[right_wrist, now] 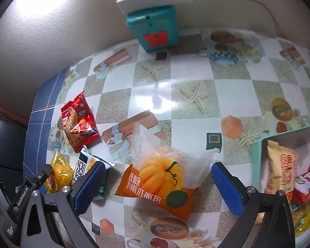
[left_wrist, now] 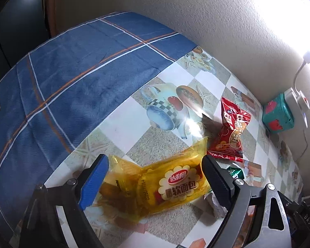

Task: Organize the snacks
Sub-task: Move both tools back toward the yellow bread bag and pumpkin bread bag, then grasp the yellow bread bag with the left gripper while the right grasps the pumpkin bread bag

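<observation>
Only the right camera shows the box [right_wrist: 256,144] with packets at the table's right, while the left gripper [left_wrist: 155,177] and right gripper [right_wrist: 158,183] both stand apart, unclamped, over the yellow bread packet [left_wrist: 165,177] lying crosswise and the pumpkin bread packet [right_wrist: 161,177] lying diagonally.

Pumpkin bread [right_wrist: 161,177] mid-table [right_wrist: 192,76]; box [right_wrist: 256,150] of snacks right, red packet [right_wrist: 78,122] left, yellow bread [left_wrist: 165,184] nearer, tin [right_wrist: 155,29] behind by wall.
</observation>
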A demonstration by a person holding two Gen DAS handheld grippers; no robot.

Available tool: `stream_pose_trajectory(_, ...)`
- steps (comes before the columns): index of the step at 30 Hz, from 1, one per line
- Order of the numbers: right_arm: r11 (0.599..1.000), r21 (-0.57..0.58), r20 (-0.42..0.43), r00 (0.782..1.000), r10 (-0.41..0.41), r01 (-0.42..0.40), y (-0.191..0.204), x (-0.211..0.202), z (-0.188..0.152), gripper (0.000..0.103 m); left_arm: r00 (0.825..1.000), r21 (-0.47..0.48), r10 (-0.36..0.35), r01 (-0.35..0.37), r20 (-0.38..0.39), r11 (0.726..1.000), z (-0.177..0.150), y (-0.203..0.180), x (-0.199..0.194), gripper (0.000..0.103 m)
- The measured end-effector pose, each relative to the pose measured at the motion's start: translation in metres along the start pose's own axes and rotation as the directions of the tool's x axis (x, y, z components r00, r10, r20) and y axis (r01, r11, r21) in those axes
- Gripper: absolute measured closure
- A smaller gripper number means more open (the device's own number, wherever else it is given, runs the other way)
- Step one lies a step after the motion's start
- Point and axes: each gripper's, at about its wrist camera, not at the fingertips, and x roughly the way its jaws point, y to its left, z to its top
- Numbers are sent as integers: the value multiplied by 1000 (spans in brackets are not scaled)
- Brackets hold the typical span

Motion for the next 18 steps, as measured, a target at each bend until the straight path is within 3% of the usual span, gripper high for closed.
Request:
stream_pose_trajectory(5, 999, 26, -23, 999, -48, 48, -4, 15, 1, 0, 1000, -1, 5, -5, 15, 1000, 2, -3, 5, 11)
stream_pose_trajectory(14, 997, 44, -51, 997, -55, 57, -9, 30, -2, 0, 999, 13, -22, 22, 37, 1000, 2, -13, 6, 11)
stream_pose_trajectory(18, 998, 35, -50, 997, -59, 60, -8, 31, -3, 0, 997, -9, -58, 58, 46, 998, 3, -13, 3, 0)
